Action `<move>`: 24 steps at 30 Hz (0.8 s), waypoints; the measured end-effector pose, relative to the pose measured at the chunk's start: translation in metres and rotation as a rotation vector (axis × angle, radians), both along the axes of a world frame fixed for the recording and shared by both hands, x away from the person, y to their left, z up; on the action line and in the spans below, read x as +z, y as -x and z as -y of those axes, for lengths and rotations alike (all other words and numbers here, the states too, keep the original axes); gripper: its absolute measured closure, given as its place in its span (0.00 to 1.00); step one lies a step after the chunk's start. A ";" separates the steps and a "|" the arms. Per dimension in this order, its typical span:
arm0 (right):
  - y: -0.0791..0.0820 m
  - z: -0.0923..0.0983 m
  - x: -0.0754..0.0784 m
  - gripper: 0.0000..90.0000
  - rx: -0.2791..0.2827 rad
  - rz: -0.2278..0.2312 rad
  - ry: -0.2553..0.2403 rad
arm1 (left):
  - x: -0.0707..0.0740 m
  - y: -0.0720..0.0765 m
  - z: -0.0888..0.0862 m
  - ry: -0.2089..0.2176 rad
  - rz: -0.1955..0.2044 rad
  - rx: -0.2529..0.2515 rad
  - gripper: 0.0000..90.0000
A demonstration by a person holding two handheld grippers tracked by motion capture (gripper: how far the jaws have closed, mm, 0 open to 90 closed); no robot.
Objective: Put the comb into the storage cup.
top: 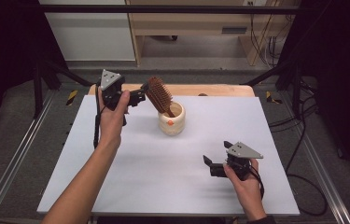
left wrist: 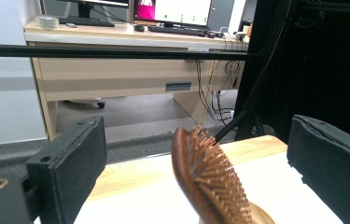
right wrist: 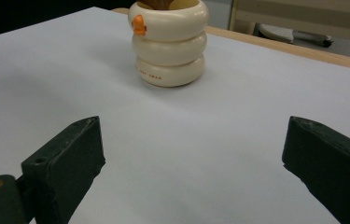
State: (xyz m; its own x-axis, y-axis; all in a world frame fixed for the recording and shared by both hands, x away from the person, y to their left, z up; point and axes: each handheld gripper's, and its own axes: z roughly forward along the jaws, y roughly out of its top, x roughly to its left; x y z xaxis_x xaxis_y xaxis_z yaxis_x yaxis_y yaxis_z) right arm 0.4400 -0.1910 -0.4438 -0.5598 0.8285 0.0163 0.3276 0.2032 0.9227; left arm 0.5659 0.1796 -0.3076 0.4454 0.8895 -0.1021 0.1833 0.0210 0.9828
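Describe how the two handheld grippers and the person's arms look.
Each gripper is black with two blocky black jaws and a grey three-cornered plate on top: the left gripper and the right gripper. A black cable trails from each along the hand. In the left gripper view, a brass-coloured ring sits low beside the left jaw. The left forearm is bare; a dark sleeve edge shows at the right wrist.

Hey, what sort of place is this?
Probably a lab or office workspace: a white table framed by metal rails, a desk with monitors behind, and cables on the floor.

one hairbrush (top: 159,94) — one holder (top: 171,122), two hand-held grippers (top: 137,95)
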 end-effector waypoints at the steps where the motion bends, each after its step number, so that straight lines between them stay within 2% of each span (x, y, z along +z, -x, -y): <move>1: 0.000 0.000 -0.001 0.07 -0.003 0.006 0.003 | 0.000 0.002 -0.003 -0.002 -0.002 0.002 0.06; 12: 0.000 0.003 -0.004 0.08 0.012 -0.003 -0.015 | 0.014 0.019 -0.045 0.010 0.023 0.034 0.05; 18: 0.000 0.003 -0.003 0.08 0.009 -0.002 -0.019 | 0.018 0.026 -0.058 0.023 0.037 0.029 0.05; 24: 0.001 0.002 -0.003 0.07 0.002 0.001 -0.008 | 0.021 0.033 -0.068 0.019 0.051 0.015 0.05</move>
